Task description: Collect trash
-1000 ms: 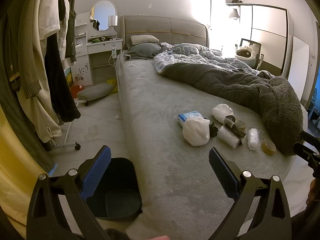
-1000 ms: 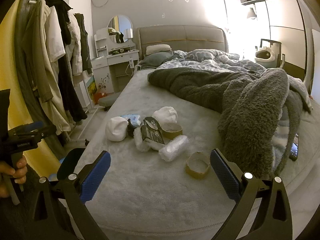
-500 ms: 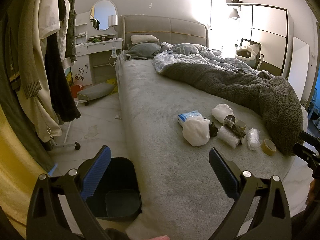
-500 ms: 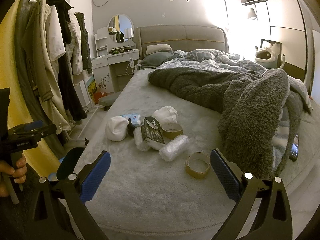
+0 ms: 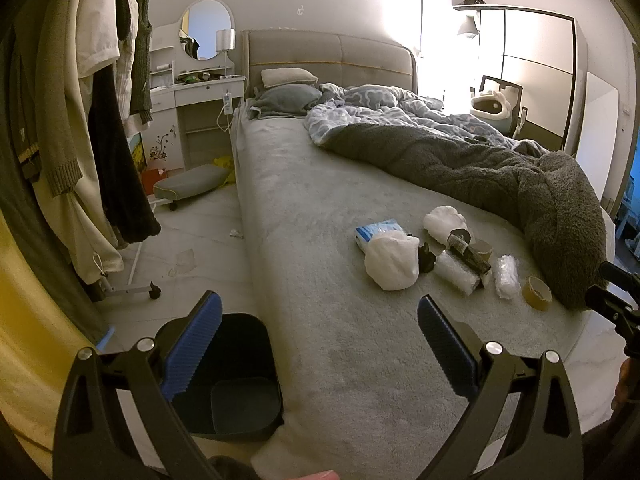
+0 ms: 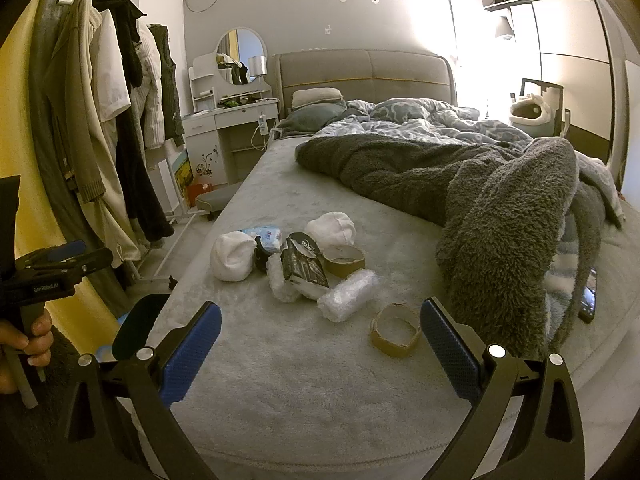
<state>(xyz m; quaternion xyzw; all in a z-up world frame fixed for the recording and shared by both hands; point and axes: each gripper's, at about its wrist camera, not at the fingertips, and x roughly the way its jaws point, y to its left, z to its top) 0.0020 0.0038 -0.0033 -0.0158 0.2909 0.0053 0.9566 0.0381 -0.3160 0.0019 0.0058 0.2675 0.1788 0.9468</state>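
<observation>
both empty and spread wide, the left gripper [image 5: 318,336] hangs over the black bin [image 5: 224,380] beside the bed [image 5: 320,240] while the right gripper [image 6: 320,338] faces the trash pile [image 6: 304,268], nearest the tape ring [image 6: 395,330], likely first.

Pale grey walls [image 6: 304,8]; light tiled floor [image 5: 192,236]; grey upholstered headboard [image 5: 328,56] behind a wide bed [image 5: 304,208]; white dressing table [image 5: 196,100] under an oval mirror [image 5: 206,28]; clothes rack [image 6: 120,120] at left; strong glare beside the wardrobe [image 5: 532,72].
</observation>
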